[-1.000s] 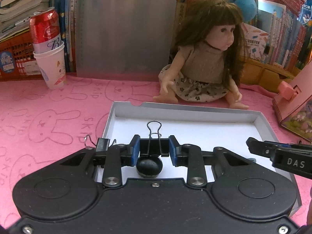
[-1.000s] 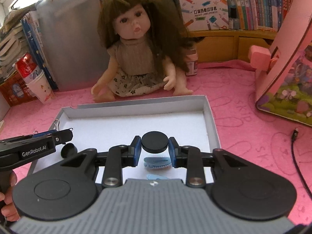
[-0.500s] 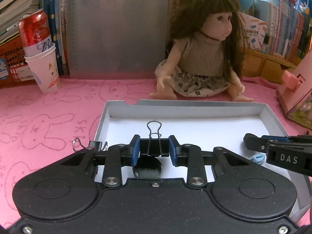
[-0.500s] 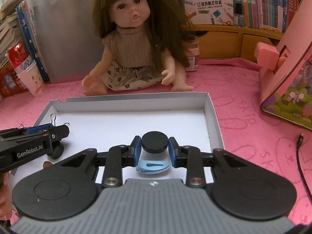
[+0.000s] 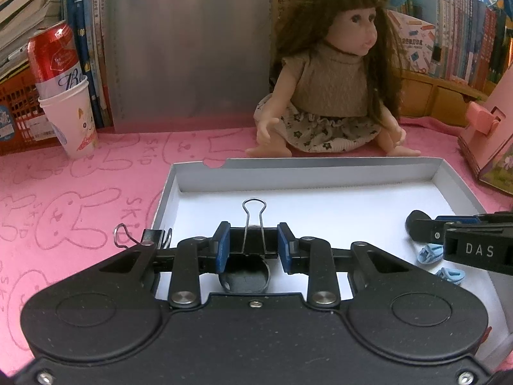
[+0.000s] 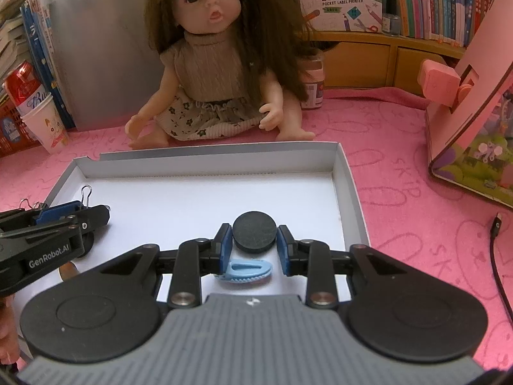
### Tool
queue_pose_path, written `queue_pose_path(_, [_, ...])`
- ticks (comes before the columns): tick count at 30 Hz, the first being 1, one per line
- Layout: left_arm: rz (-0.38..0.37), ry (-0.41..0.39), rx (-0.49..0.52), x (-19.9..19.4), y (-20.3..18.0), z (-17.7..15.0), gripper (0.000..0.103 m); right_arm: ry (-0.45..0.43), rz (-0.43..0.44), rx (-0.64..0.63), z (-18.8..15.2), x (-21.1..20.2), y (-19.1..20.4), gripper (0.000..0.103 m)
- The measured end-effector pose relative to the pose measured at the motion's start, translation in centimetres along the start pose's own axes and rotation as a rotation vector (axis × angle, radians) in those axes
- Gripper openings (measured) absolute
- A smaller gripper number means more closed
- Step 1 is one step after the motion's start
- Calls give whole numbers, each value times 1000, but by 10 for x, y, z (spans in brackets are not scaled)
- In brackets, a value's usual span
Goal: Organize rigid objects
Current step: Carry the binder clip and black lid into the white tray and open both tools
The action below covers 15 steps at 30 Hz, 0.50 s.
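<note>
My left gripper (image 5: 253,240) is shut on a black binder clip (image 5: 253,239), its wire handle upright, over the left part of the white tray (image 5: 320,173). A black disc (image 5: 245,277) lies in the tray under it. Another binder clip (image 5: 141,235) sits at the tray's left edge. My right gripper (image 6: 254,235) is shut on a second black disc (image 6: 254,231) over the tray's right part (image 6: 349,192). A blue clip (image 6: 245,271) lies in the tray below it. Two blue clips (image 5: 439,261) show near the right gripper's tip in the left wrist view.
A doll (image 6: 221,73) sits just behind the tray on the pink mat. A paper cup holding a red can (image 5: 69,109) stands back left. A pink toy house (image 6: 474,118) stands at right, with a black cable (image 6: 495,256) beside it. Books line the back.
Both grippers have moved forward over the tray, still holding the binder clip and the disc. The doll and the tray's far wall appear nearer.
</note>
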State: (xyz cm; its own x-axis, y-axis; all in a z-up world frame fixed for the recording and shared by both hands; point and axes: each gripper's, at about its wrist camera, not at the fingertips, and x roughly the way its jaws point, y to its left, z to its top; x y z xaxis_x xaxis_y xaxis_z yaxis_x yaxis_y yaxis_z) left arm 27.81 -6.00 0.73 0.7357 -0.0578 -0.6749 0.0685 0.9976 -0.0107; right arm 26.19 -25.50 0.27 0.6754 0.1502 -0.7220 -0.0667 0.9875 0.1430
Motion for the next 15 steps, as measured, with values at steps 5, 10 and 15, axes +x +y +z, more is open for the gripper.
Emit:
queue_pose_path(5, [-4,1,3,0,1,0,29,-1,-1,-2,0,1,0,35])
queue_pose_path(10, [-3,24,-17,0,3,1,30,-13,22,17,-1,-2,-2,44])
queue_pose_path(15, [4,5,-28,-12,9,5,40,-49,48,34,2,-14,-6,59])
